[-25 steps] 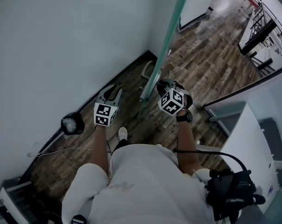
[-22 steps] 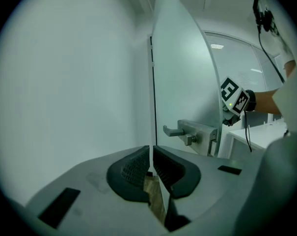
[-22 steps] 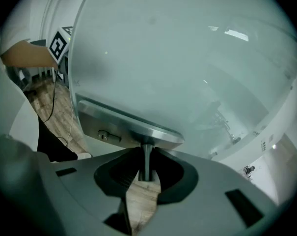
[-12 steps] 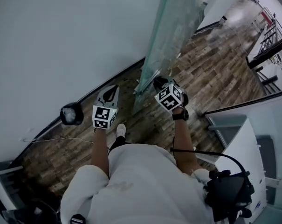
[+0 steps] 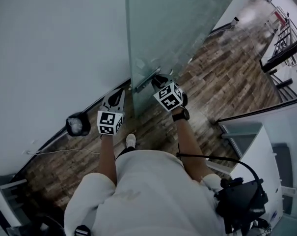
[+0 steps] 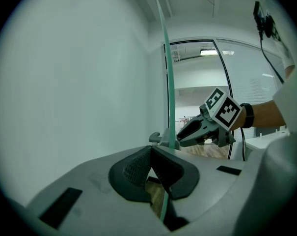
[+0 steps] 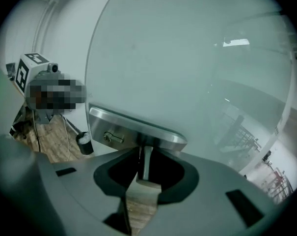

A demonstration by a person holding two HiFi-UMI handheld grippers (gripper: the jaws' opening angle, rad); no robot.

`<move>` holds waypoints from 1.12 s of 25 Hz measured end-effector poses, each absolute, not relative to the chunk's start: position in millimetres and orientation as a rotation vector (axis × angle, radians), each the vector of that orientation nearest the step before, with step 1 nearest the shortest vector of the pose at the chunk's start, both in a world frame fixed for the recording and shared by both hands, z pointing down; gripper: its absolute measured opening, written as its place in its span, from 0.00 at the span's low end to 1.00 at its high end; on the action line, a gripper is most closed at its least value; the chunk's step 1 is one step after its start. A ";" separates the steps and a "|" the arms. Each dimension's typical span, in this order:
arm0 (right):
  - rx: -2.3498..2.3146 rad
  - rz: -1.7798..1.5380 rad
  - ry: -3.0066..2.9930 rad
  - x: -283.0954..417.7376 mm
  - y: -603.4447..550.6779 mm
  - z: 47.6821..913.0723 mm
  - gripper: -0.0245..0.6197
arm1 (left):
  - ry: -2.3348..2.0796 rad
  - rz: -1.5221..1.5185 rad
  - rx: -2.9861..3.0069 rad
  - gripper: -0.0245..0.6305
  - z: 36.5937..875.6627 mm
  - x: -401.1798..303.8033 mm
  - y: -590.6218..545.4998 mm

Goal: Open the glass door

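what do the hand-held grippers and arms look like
Both the left hand-held gripper and the right hand-held gripper are grey with dark pads, each carrying a white cube with black square markers. A black watch is on the right wrist; forearms are unsleeved.

- Looked like an office or other commercial interior, not a home.
- Had a frameless glass door [image 5: 177, 28] with a brushed steel handle [image 7: 133, 129], set in a plain white wall [image 5: 55, 48].
- Showed a wood-plank floor [image 5: 227, 77] along a corridor, a black-framed glass partition [image 6: 256, 82], a ceiling light [image 6: 209, 52] and black metal racks [image 5: 281, 53].
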State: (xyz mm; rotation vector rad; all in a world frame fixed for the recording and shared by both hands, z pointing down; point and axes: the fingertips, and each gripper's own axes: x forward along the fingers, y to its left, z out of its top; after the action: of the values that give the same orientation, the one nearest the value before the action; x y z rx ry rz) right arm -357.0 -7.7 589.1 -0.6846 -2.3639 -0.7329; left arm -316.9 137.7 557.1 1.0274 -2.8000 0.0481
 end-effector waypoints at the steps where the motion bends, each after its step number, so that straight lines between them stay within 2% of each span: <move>1: -0.677 -0.735 -2.369 -363.8 -1.2 588.9 0.19 | -2.807 0.047 1.026 0.04 555.0 -321.4 143.4; 11: -0.535 -0.766 -2.427 -435.4 49.5 589.4 0.19 | -2.850 0.106 1.047 0.04 531.7 -354.3 198.8; 19: -0.519 -0.750 -2.471 -487.5 82.5 592.3 0.19 | -2.834 0.105 0.992 0.04 545.9 -374.8 218.2; 28: -0.467 -1.164 -2.508 -542.2 108.6 594.5 0.19 | -2.817 0.048 0.907 0.04 554.3 -421.2 216.4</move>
State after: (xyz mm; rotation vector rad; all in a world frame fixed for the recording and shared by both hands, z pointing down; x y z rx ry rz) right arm -542.2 108.6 594.5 -0.4672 -2.5075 -1.1638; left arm -421.2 216.4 554.3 0.9070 -2.8166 0.0482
